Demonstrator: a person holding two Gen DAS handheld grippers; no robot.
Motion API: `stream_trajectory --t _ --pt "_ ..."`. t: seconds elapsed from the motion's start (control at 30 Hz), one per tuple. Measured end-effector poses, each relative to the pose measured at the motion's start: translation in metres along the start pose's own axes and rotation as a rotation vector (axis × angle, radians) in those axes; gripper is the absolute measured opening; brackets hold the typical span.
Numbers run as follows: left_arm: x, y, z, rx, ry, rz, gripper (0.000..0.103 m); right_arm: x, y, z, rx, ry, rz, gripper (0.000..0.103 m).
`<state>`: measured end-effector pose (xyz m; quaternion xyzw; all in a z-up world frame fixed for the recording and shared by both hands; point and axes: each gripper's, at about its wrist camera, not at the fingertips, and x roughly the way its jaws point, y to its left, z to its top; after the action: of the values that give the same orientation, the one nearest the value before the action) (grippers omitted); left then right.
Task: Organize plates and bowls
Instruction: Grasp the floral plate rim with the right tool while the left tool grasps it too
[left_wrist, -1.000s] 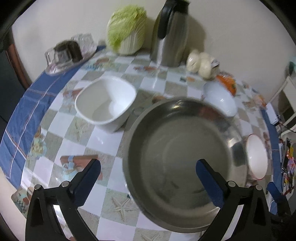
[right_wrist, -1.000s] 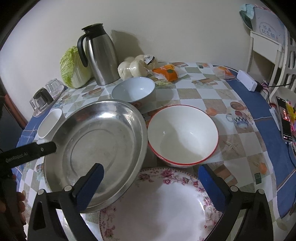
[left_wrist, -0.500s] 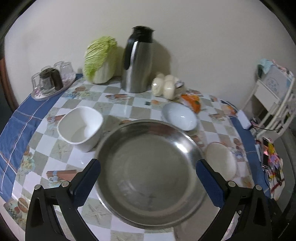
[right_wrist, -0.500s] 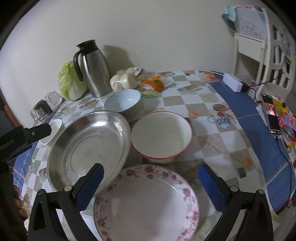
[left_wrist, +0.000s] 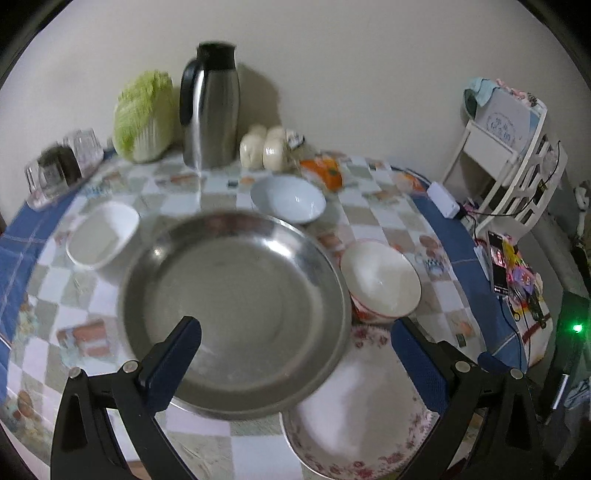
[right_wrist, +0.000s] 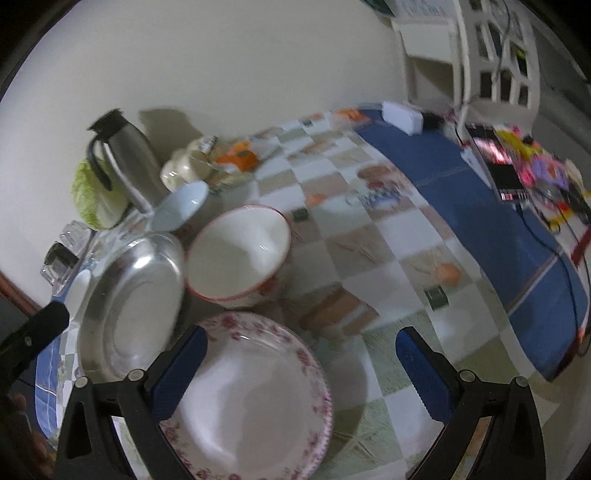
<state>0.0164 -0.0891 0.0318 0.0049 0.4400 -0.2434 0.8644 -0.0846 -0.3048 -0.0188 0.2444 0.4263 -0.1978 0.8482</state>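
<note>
A large steel basin (left_wrist: 236, 306) (right_wrist: 129, 314) sits mid-table. To its right stands a red-rimmed white bowl (left_wrist: 380, 280) (right_wrist: 238, 251). A pink-flowered plate (left_wrist: 354, 413) (right_wrist: 251, 398) lies at the near edge. Behind are a pale blue bowl (left_wrist: 288, 197) (right_wrist: 181, 206) and a square white bowl (left_wrist: 101, 240). My left gripper (left_wrist: 295, 362) is open, held above the basin's near rim. My right gripper (right_wrist: 301, 369) is open over the flowered plate. Neither holds anything.
At the back stand a steel thermos (left_wrist: 210, 107) (right_wrist: 125, 162), a cabbage (left_wrist: 144, 116), buns (left_wrist: 266, 151), an orange packet (left_wrist: 325, 171) and a tray of glasses (left_wrist: 59, 166). A phone (left_wrist: 496, 262) (right_wrist: 502, 166) and cables lie on the right. A white shelf (left_wrist: 509, 155) stands beyond.
Both grippers have pulled back and risen; the left view now takes in the flowered plate and the red-rimmed bowl. The right gripper has swung rightwards. The dishes have not moved.
</note>
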Motion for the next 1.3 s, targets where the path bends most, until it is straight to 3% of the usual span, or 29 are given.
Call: stream_trajectory --t 0.23,0.4,0.53,0.73,0.77,0.9,1.3 --pt "0.011 -0.01 -0.011 -0.022 0.088 -0.061 0.102 0.02 -0.014 -0.006 0.033 0.1 -0.008 0.103" --pt "0.023 -0.015 -0.02 -0.025 0.189 -0.037 0.102 0.029 -0.013 -0.01 0.021 0.145 -0.014 0.103" --pt "0.025 -0.014 -0.022 -0.037 0.208 -0.038 0.102 0.037 -0.014 -0.012 0.021 0.177 -0.039 0.102" --pt "0.026 -0.008 -0.022 -0.074 0.229 -0.053 0.102 0.048 -0.016 -0.016 0.018 0.218 -0.04 0.063" --pt "0.026 -0.008 -0.023 -0.076 0.233 -0.053 0.102 0.05 -0.015 -0.017 0.011 0.224 -0.036 0.047" --pt "0.025 -0.01 -0.024 -0.075 0.235 -0.069 0.102 0.051 -0.01 -0.018 -0.011 0.223 -0.009 0.029" --pt "0.022 -0.023 -0.028 -0.04 0.251 -0.121 0.102 0.042 -0.031 -0.013 0.047 0.209 -0.073 0.028"
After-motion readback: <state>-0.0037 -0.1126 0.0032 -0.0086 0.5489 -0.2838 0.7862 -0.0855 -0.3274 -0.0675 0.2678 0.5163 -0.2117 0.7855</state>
